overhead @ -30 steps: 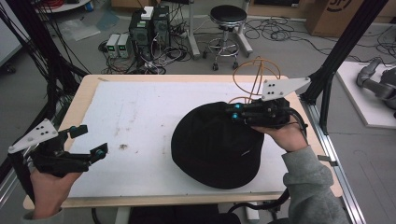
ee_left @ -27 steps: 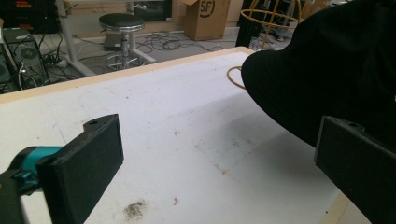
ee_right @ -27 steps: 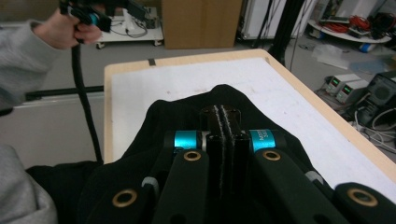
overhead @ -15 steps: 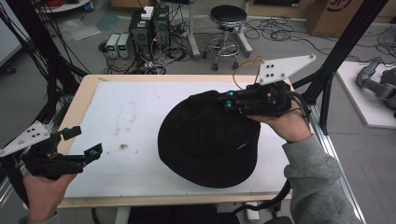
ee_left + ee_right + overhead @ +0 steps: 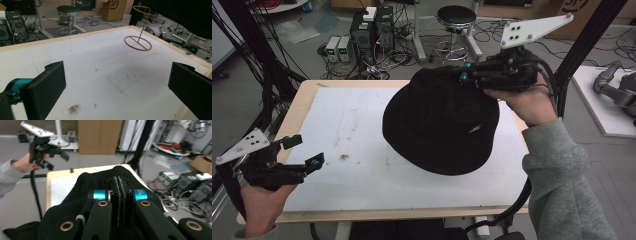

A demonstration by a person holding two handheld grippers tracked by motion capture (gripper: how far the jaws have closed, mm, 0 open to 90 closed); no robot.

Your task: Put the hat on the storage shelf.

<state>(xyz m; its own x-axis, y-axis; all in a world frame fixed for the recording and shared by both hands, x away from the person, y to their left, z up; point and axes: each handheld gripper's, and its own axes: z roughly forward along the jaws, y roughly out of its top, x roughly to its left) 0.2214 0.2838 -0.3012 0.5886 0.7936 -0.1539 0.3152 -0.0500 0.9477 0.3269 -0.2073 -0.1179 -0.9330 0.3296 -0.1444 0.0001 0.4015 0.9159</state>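
While my right gripper (image 5: pixel 469 75) pinched the black hat (image 5: pixel 442 125) aloft, the wire stand (image 5: pixel 139 37) lay beneath it, my left gripper (image 5: pixel 304 152) open and well apart.

One black bucket hat (image 5: pixel 442 125), one wire hat stand (image 5: pixel 138 37), one counter (image 5: pixel 357 130), two grippers: left gripper (image 5: pixel 304 152), right gripper (image 5: pixel 467 75). One round stool (image 5: pixel 457 15) stands behind.

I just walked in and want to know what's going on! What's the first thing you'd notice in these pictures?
A big black hat hangs in the air above the middle of the white table, pinched at its far edge by the right gripper with its jaws shut. The left gripper waits wide open at the table's near left corner. A thin golden wire stand sits near the table's far right corner.
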